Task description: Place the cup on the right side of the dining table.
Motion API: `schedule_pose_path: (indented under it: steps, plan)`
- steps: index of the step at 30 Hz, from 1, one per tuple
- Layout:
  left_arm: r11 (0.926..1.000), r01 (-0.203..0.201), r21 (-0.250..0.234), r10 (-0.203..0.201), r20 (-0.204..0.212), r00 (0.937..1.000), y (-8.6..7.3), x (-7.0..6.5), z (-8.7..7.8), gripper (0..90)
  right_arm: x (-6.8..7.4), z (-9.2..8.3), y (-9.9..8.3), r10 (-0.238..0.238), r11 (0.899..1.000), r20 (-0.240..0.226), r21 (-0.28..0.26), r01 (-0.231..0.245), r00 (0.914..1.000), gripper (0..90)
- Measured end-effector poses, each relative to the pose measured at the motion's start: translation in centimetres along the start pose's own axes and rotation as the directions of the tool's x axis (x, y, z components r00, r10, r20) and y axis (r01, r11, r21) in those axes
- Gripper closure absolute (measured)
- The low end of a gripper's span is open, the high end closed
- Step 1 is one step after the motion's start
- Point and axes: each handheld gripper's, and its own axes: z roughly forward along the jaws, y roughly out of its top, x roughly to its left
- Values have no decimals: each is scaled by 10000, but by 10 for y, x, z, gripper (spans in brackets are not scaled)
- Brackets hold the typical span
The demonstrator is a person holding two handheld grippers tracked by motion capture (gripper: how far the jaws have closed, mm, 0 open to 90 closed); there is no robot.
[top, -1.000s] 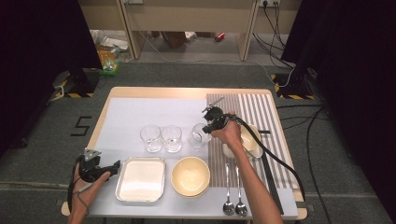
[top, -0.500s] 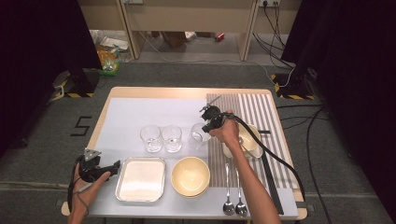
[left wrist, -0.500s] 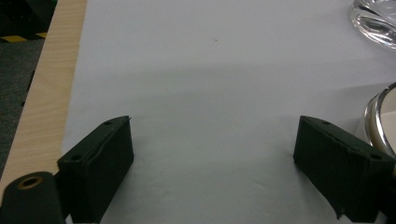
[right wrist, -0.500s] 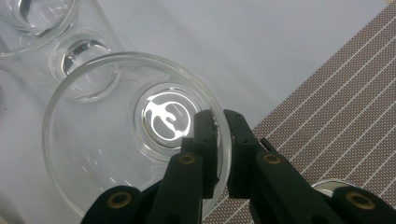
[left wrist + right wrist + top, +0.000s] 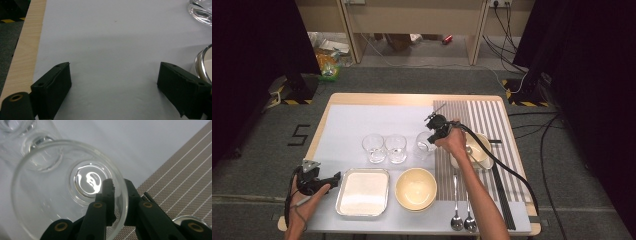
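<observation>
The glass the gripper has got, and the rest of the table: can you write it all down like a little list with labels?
held thing: third glass, its wall pinched by the right gripper, one jaw inside, one outside
jaw motion: just eased open slightly, wall between them
left gripper: open, holds nothing, beside the tray
other glasses: two, in a row
bowl: yellow, beside the tray
spoons: two, near edge

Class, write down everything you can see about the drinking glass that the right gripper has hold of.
The glass is clear and empty, a round tumbler with a thin rim and a thick base that catches the light. It is the right-hand one of three glasses in a row on the white mat, beside the striped mat. In the right gripper view it looks tilted. The right gripper pinches its wall at the rim, one jaw inside, one outside; the jaws have just been opening slightly.
</observation>
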Motion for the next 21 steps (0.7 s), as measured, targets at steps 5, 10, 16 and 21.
schedule_pose_path:
  steps: [5, 10, 16, 21]
  plan:
    - [10000, 22, -28, -22, 13, 10000, 0, 0, 0, 113, 1, 7, 0, -32, 10000, -192, -76, 30, 9998, 848]
    - [10000, 24, -22, -24, 30, 10000, 0, 0, 0, 113, 2, 6, 0, -49, 9999, -162, -132, 47, 9999, 849]
    - [10000, 28, -14, -28, 39, 10000, 0, 1, 0, 113, 2, 2, 0, -63, 9992, 44, -386, 65, 10000, 849]
    - [10000, 25, -19, -25, 28, 10000, 0, 0, 0, 113, -1, -2, 0, 43, 9977, 189, -681, -30, 9998, 850]
